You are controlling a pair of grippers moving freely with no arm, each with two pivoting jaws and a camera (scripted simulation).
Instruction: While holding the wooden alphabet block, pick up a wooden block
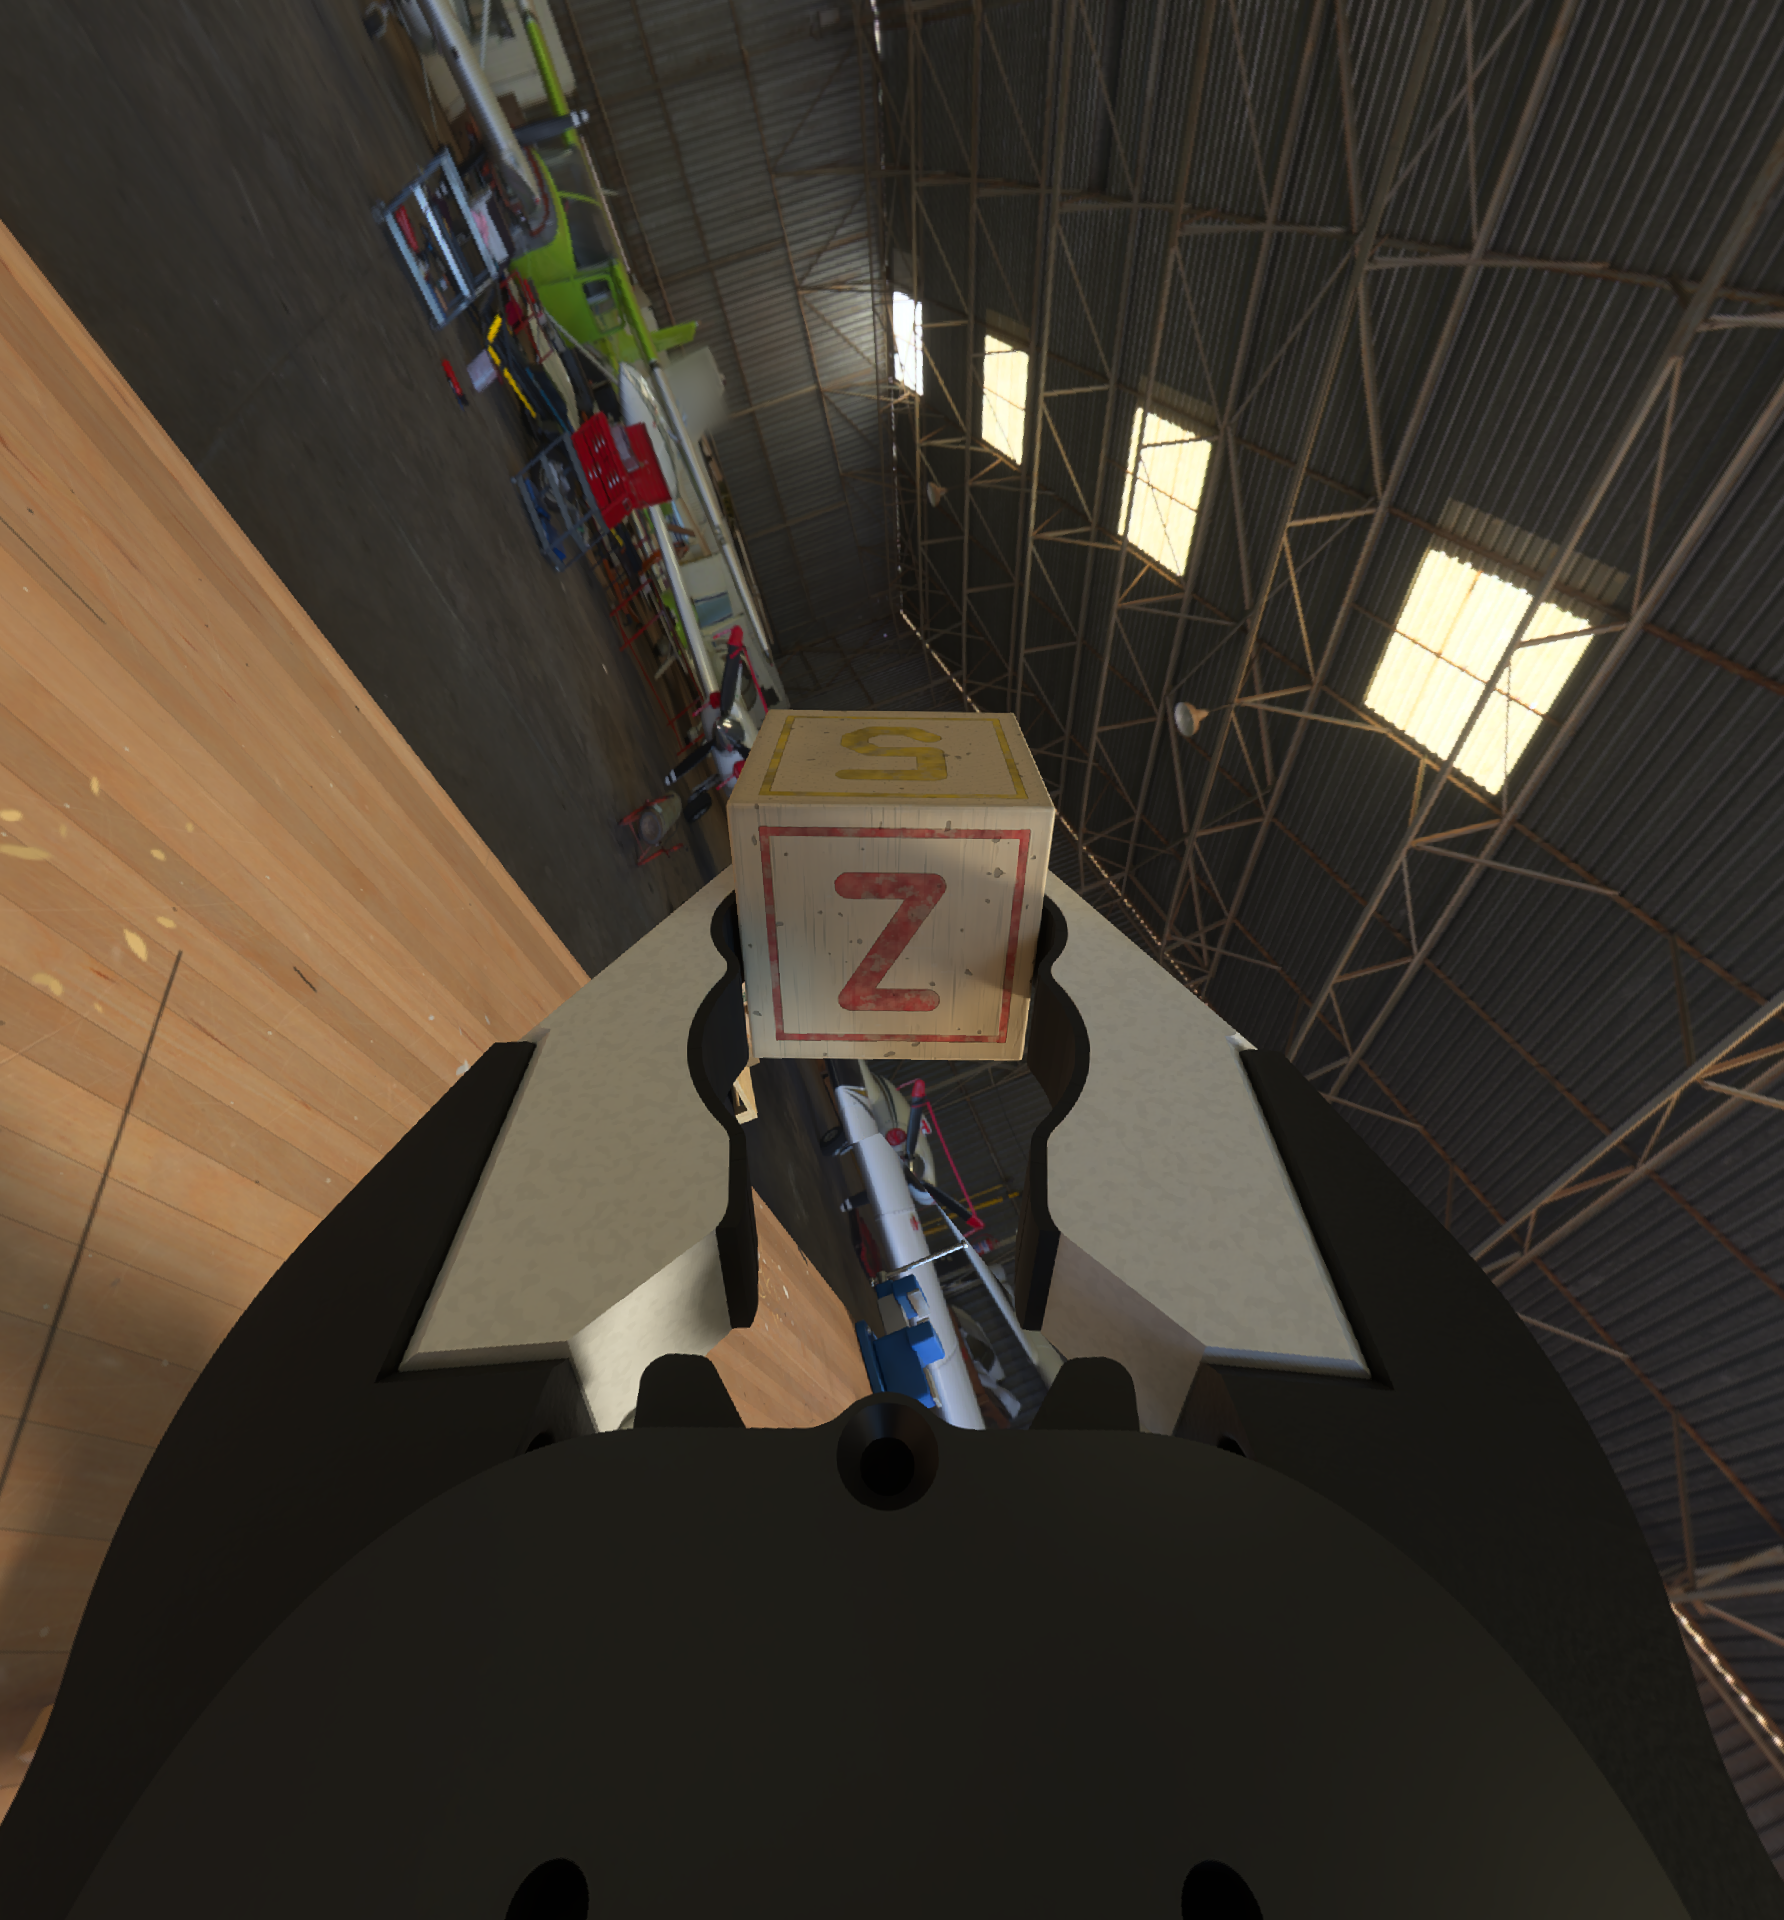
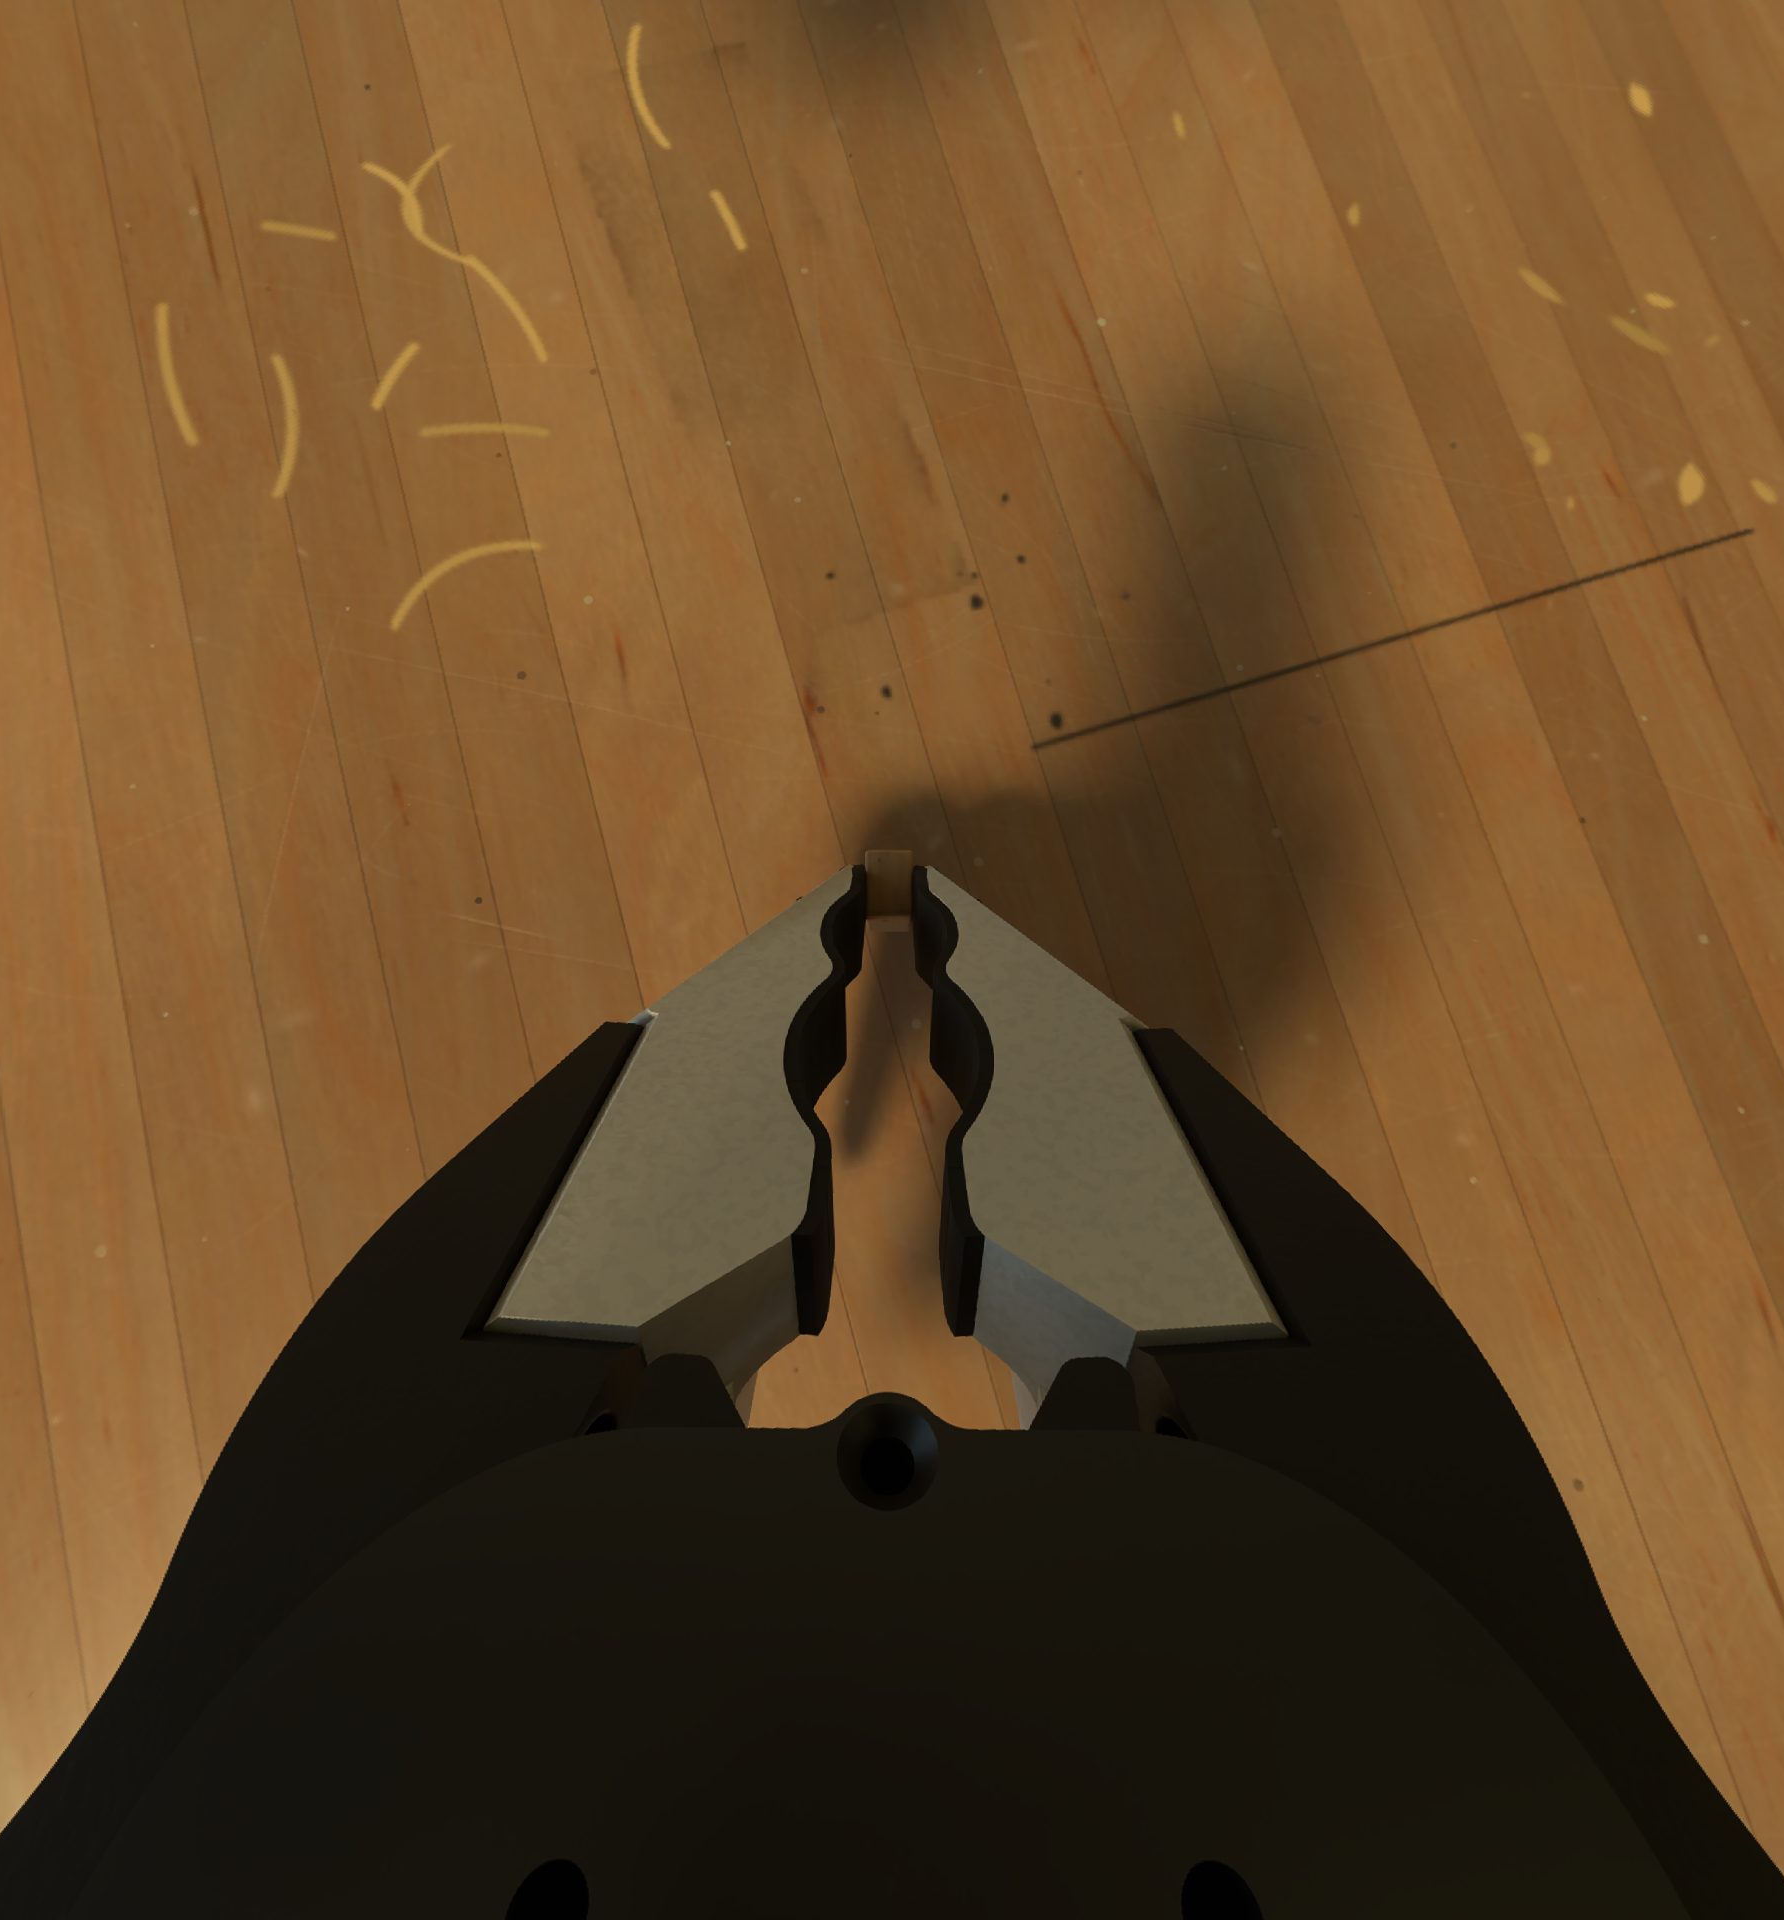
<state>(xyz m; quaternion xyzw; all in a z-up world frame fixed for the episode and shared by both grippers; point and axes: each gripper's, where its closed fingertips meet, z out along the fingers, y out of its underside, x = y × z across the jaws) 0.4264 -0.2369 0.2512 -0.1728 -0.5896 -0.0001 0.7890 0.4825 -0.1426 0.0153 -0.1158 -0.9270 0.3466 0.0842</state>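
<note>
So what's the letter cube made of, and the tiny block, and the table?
The letter cube looks like pale painted wood: faint grain, chipped red and yellow paint, matte. The tiny block, pinched at the right gripper tips, seems plain light wood, but too little shows to be sure. The table looks like orange-brown wooden planks, scratched, slightly glossy.

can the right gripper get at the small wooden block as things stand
Probably yes: the right gripper already has the small wooden block pinched between its fingertips over the table, with nothing in between.
</note>
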